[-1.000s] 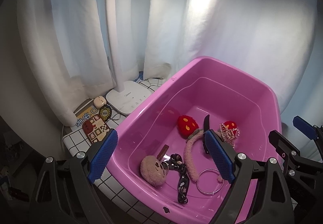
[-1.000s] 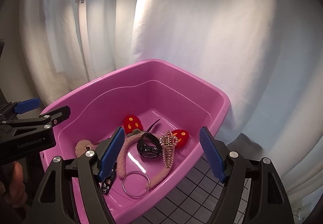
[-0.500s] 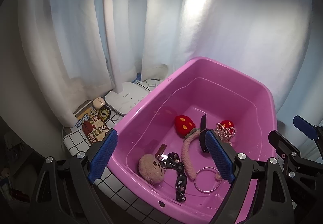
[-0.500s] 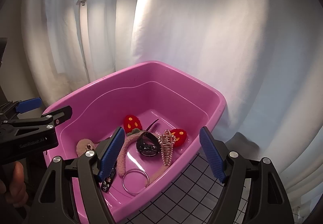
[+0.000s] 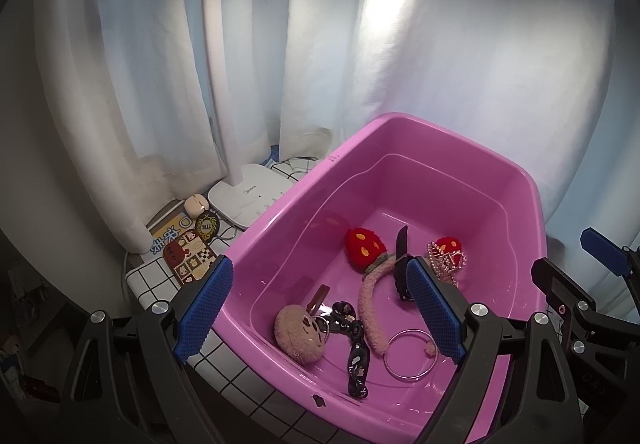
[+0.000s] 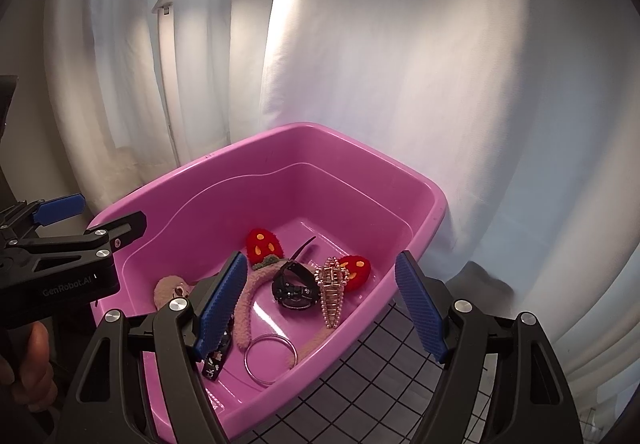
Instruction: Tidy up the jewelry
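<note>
Left gripper [image 5: 320,310] and right gripper [image 6: 320,302], blue-padded, both spread wide and empty, touching nothing, above the near rim of the pink plastic tub [image 5: 472,148]. On the tub floor: red-eared plush headband [image 5: 370,296], black wristwatch [image 6: 294,286], rhinestone hair clip [image 6: 332,294], silver metal ring [image 5: 410,354], and, nearest left, beige plush keychain [image 5: 298,332].

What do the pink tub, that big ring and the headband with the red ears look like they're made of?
Pink tub: looks like moulded plastic, smooth and glossy, with light glinting off its floor.
Big ring: probably metal, a thin silvery hoop with a bright shine.
Headband: seems covered in fuzzy pink plush; its red ears look like fluffy fabric with yellow spots.
</note>
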### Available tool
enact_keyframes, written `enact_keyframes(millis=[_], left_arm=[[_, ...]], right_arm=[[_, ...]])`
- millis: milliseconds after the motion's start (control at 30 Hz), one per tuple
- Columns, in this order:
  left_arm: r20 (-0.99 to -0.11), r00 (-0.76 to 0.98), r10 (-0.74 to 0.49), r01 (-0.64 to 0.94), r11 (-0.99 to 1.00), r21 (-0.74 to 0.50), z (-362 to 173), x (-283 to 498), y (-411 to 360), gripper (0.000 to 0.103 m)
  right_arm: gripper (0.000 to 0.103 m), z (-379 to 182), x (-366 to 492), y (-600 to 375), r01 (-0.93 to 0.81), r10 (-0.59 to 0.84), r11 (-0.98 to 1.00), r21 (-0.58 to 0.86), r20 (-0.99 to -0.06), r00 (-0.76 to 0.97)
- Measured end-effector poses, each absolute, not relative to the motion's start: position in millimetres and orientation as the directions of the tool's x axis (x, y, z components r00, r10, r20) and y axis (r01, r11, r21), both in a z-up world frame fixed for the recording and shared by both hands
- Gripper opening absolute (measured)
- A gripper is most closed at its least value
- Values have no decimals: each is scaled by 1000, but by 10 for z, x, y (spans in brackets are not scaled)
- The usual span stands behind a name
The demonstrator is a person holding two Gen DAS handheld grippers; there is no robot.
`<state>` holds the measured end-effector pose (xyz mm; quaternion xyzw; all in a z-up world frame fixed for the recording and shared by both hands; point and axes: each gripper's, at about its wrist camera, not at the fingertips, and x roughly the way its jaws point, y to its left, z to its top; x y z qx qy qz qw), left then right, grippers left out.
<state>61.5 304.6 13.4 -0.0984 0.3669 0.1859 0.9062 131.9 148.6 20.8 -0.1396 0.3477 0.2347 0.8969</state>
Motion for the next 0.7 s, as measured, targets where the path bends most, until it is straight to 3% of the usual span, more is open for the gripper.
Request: enact_keyframes(millis=[700], left_arm=[[-702,663,262,-408,912,-45,146,601,3034,87]], right_arm=[[73,239,1303,1511,-516,322,852,-92,-685,654]])
